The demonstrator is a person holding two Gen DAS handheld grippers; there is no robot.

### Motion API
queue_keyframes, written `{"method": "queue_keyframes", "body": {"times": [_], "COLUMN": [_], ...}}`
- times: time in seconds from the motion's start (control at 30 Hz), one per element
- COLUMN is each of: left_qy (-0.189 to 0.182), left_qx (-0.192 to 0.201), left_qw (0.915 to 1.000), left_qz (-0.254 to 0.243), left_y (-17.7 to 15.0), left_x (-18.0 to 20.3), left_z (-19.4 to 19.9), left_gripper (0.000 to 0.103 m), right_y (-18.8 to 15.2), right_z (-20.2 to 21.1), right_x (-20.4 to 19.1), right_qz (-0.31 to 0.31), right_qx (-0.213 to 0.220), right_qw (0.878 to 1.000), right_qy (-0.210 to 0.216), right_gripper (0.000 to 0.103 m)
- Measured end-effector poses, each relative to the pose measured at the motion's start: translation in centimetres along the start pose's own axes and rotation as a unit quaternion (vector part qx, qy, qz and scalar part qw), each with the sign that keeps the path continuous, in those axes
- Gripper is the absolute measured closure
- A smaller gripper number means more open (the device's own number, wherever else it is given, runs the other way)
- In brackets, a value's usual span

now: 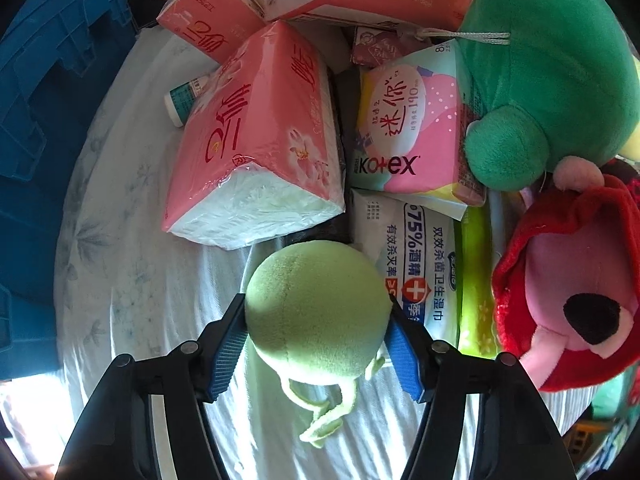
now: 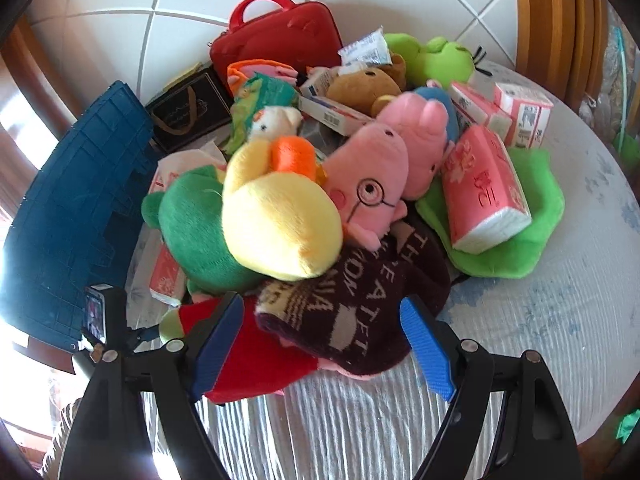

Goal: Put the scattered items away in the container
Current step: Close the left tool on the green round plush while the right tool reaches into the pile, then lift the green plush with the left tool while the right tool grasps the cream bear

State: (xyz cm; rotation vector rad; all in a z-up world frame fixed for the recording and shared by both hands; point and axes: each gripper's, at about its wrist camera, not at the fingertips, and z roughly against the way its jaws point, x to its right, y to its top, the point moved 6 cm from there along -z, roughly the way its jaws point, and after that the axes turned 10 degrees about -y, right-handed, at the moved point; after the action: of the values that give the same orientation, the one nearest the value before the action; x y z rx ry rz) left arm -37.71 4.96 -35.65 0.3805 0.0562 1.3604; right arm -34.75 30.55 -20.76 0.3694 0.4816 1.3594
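The left gripper [image 1: 318,344] is seen with its jaws closed against both sides of a pale green plush ball [image 1: 318,308], which lies on the bedsheet [image 1: 132,280] at the near edge of the pile. The blue pads [image 1: 226,356] appear to touch the ball at its widest part, so it is recorded as grasped. A thin plush loop hangs from the ball toward the camera.

The ball is judged light, soft and compressible. A grip across its middle should hold, since the fuzzy cover gives friction. The loop is judged too thin and floppy for a secure hold.

Just behind the ball lie a white wet-wipes pack [image 1: 416,256] and a pink tissue pack [image 1: 256,144]. Both are film-wrapped, so they are judged slippery but light. Beyond the ball on the left, the blue crate [image 1: 44,92] is seen at the bed's edge. It is taken to be the container.

The right gripper [image 2: 322,342] is recorded as released. Its jaws stand apart over a dark brown knitted cloth [image 2: 352,300], which is not pressed by either pad. The cloth is judged limp and best taken at a bunched fold. Behind that cloth a yellow plush duck [image 2: 280,224] and a pink plush pig [image 2: 368,176] are heaped, with a red case [image 2: 276,48] farthest back.
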Motion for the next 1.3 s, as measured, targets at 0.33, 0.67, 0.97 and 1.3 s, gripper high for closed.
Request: {"method": "queue_keyframes", "body": {"times": [0.33, 0.67, 0.97, 1.3], "left_qy": [-0.005, -0.001, -0.013, -0.022], "left_qx": [0.095, 0.169, 0.183, 0.157], "left_qw": [0.9952, 0.9855, 0.9812, 0.9857], "left_qz": [-0.02, -0.018, -0.061, -0.058], "left_y": [2.3, 7.6, 14.2, 17.1], "left_x": [0.7, 3.6, 4.0, 3.4], "left_z": [9.0, 15.2, 14.6, 11.3], "left_gripper": [0.042, 0.042, 0.042, 0.042], "right_y": [1.5, 6.5, 11.5, 12.1], "right_z": [-0.6, 0.1, -2.5, -10.6], "right_x": [-1.1, -2.0, -5.2, -6.5], "right_qz": [0.001, 0.029, 0.018, 0.063], "right_qx": [0.008, 0.038, 0.038, -0.035], "right_qw": [1.0, 0.999, 0.999, 0.995], "right_qy": [0.005, 0.008, -0.028, -0.067], "right_gripper": [0.022, 0.022, 0.039, 0.039]}}
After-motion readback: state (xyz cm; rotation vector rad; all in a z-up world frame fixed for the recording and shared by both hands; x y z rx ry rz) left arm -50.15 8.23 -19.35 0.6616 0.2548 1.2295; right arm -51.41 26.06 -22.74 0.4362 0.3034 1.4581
